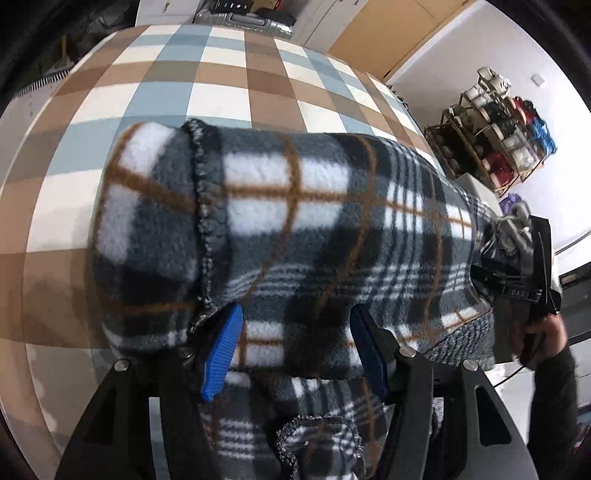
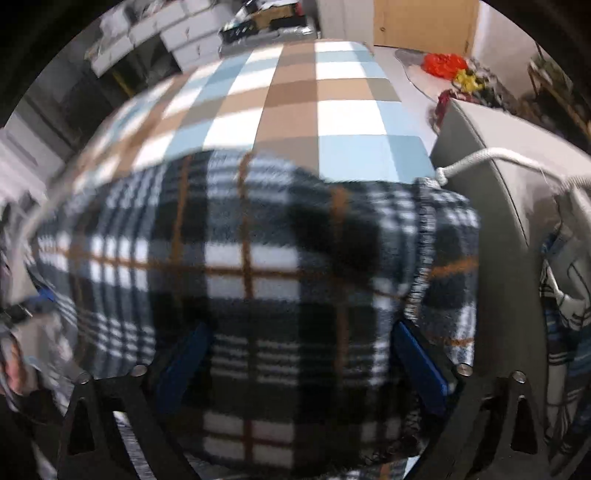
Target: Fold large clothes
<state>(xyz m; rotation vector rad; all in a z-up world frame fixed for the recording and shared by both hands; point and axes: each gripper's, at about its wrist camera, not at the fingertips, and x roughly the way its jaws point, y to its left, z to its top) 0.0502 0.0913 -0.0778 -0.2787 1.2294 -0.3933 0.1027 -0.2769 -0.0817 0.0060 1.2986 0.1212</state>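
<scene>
A grey, white and black plaid fleece garment (image 1: pixel 295 229) with thin brown lines lies folded on the checked table (image 1: pixel 229 92). My left gripper (image 1: pixel 295 332) is at its near edge, the blue pads (image 1: pixel 221 350) wide apart with the fabric between them. The right gripper shows in the left wrist view (image 1: pixel 517 266) at the garment's right end. In the right wrist view the garment (image 2: pixel 251 277) fills the middle, and my right gripper (image 2: pixel 299 369) has its blue pads (image 2: pixel 421 365) wide apart around the fabric. A stitched hem (image 2: pixel 421 258) runs down the right side.
The table (image 2: pixel 332 110) has a brown, blue and white check cloth. A grey box (image 2: pixel 491 177) with a white cord (image 2: pixel 491 155) stands to the right. A shelf of yarn rolls (image 1: pixel 495 133) stands by the wall. Cabinets and a case (image 1: pixel 240 18) are behind the table.
</scene>
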